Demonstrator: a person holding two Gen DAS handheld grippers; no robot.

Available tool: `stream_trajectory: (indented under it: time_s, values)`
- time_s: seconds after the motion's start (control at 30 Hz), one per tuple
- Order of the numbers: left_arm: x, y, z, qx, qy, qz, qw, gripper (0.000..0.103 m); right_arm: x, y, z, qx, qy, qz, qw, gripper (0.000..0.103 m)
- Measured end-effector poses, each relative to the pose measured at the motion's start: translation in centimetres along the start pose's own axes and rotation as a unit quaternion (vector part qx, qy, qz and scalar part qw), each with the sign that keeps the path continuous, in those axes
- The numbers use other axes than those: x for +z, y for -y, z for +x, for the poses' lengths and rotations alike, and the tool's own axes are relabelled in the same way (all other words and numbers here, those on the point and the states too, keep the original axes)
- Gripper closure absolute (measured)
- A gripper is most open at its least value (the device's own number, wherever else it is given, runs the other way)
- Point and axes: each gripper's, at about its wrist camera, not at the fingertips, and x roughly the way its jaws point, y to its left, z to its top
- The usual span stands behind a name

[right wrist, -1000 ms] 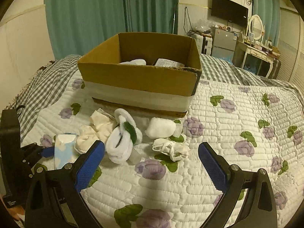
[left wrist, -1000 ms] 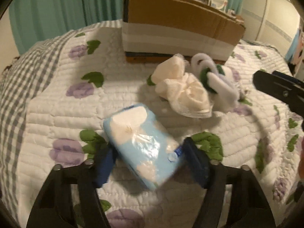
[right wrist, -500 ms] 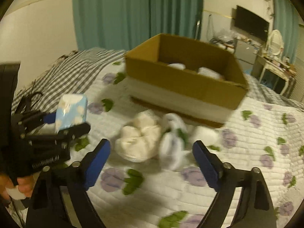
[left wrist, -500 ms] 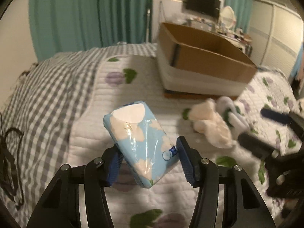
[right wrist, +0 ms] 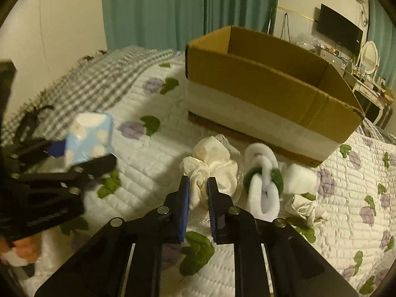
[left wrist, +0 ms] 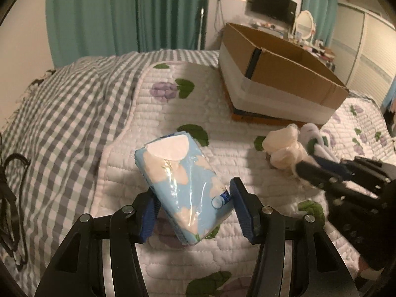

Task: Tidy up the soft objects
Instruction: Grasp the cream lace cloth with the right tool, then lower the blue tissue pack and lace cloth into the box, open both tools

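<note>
My left gripper (left wrist: 193,210) is shut on a light-blue tissue pack (left wrist: 182,183) and holds it above the quilt; the pack also shows in the right wrist view (right wrist: 89,138). My right gripper (right wrist: 198,198) is shut on a cream cloth bundle (right wrist: 212,170) that lies on the quilt; the bundle also shows in the left wrist view (left wrist: 284,148). Beside it lie a white and green fluffy slipper pair (right wrist: 262,183), a white soft roll (right wrist: 299,178) and a small white mask-like item (right wrist: 304,208). An open cardboard box (right wrist: 267,94) stands behind them.
The bed has a white floral quilt (left wrist: 222,123) and a grey checked blanket (left wrist: 61,104) on the left. A black cable (left wrist: 10,198) lies at the left edge. Teal curtains (left wrist: 128,12) hang behind. A dresser with a mirror (right wrist: 370,54) stands at the right.
My left gripper has lifted the tissue pack off the quilt and holds it up. My right gripper has moved in and closed from wide open onto the cream cloth bundle.
</note>
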Motion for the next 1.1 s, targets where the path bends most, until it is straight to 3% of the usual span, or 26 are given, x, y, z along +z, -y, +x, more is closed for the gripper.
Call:
stream_trajectory:
  time_s: [0.3,0.63,0.87,1.1]
  values:
    - [-0.7,0.9,-1.5,-0.003,0.012,0.012,0.9999,0.049,0.0,-0.4,-5.6,0.046,0.043,0.022,0.998,0.093]
    - [-0.6,3.4,-6.7,-0.008,0.036,0.038,0.9986,0.049,1.2,-0.2,-13.6,0.042,0.109,0.022,0.993,0.093]
    - [3.4,6.5,-11.4,-0.016,0.089,0.068,0.9936,0.049,5.4,2.1,-18.6,0.017,0.159,0.003,0.987,0.093]
    - [9.6,9.9,-12.1,-0.034,0.122,0.104,0.9865,0.049,10.8,6.6,-18.8,-0.003,0.175,0.011,0.985,0.093]
